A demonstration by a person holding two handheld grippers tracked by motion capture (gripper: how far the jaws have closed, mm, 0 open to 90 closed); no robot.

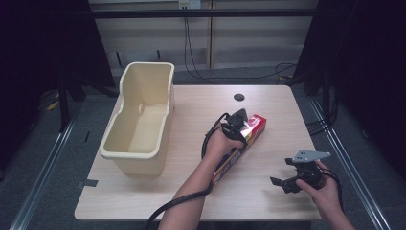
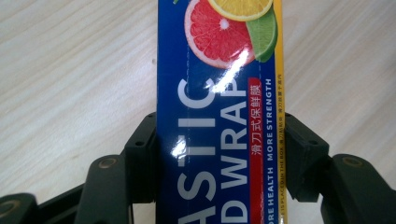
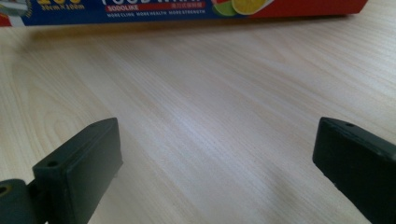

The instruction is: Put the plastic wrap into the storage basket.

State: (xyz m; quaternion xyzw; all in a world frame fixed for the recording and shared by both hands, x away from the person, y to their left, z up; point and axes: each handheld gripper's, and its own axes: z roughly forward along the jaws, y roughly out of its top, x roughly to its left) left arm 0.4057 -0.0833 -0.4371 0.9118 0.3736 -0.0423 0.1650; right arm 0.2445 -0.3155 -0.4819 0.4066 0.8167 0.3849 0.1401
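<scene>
Currently: left gripper clamped on wrap box; lift not yet begun.

Inspection, largest item first. Desk (image 1: 268, 103) carries a cream bin (image 1: 140, 117) at its left side, empty inside as far as visible. Wrap box (image 1: 242, 143) lies flat near desk centre, well apart from the bin. Left gripper (image 2: 219, 154) is down over the box, its fingers (image 2: 142, 154) pressing both long sides: a firm hold. Right gripper (image 1: 292, 181) hovers near the front right of the desk, fingers (image 3: 79, 163) spread wide, holding nothing. Judged step: grasp completed. Next move calls for a level lift, probably towards the bin; the long box may tip if gripped off-centre.
</scene>
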